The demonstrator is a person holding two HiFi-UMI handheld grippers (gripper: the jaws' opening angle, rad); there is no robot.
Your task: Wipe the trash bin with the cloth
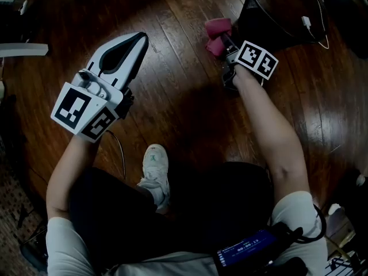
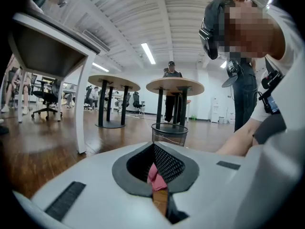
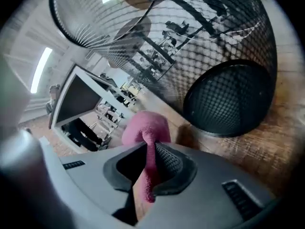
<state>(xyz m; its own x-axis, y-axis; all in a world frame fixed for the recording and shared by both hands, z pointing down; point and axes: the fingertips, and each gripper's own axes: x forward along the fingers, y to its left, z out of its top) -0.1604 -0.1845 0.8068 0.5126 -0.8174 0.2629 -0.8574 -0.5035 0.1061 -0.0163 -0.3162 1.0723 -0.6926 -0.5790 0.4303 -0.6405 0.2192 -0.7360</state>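
The black mesh trash bin (image 1: 270, 10) stands on the wooden floor at the top right of the head view. My right gripper (image 1: 227, 42) is just left of it, shut on a pink cloth (image 1: 217, 32) that bunches out past the jaws. In the right gripper view the cloth (image 3: 145, 130) sits pinched between the pads of that gripper (image 3: 147, 161), and the bin's round base and mesh wall (image 3: 228, 94) fill the space close ahead. My left gripper (image 1: 138, 39) hangs over bare floor to the left, jaws together and empty. Its own view shows its jaws (image 2: 153, 168) and the bin (image 2: 169, 133) beyond.
A white shoe (image 1: 155, 168) is planted on the dark wood floor between my arms. A white plug and cable (image 1: 307, 23) lie beside the bin. Round tables (image 2: 174, 86), a white desk leg (image 2: 81, 109), office chairs and a standing person (image 2: 170, 70) are farther off.
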